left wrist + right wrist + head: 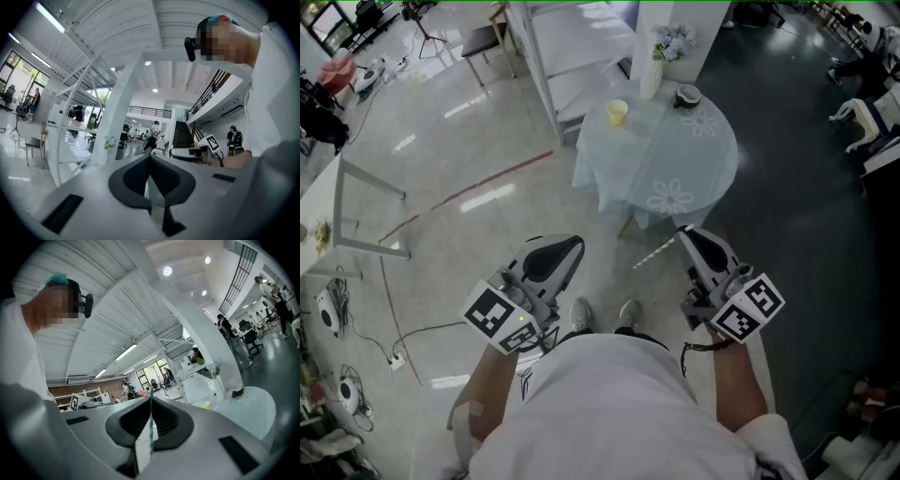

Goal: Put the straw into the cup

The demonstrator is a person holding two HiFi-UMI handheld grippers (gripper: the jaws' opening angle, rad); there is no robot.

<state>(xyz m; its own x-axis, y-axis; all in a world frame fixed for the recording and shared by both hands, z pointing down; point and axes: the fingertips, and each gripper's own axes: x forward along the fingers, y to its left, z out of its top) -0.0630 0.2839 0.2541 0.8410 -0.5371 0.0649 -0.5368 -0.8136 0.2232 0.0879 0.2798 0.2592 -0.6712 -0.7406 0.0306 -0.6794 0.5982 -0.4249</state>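
The right gripper [682,234] had its jaws pressed together on the straw [656,253], a thin teal-and-white striped one pinched along their seam. Seen from above, the free length stuck out from the jaw tips toward about 8 o'clock, so its long axis ran roughly on the 2-to-8 line. The left gripper [572,246] was closed too, with nothing between its jaws, and was held level with the other in front of the person's body.

Further out, the cup [618,112], small and yellow, stood upright near the edge of the round table [712,159] under a pale flowered cloth. From the right gripper it lay at about 11 o'clock and well apart, with open floor between. From the left gripper it lay nearer 1 o'clock, and neither looked clearly closer (only the right one carried anything). A white vase [652,70] of flowers and a dark bowl [688,95] sat beyond the cup on the same table.

As I judged it, the straw's loose end pointed away from the cup, down and back toward the person. So the coming move turned on carrying the right gripper forward toward 11 o'clock and swinging that end round over the cup's mouth
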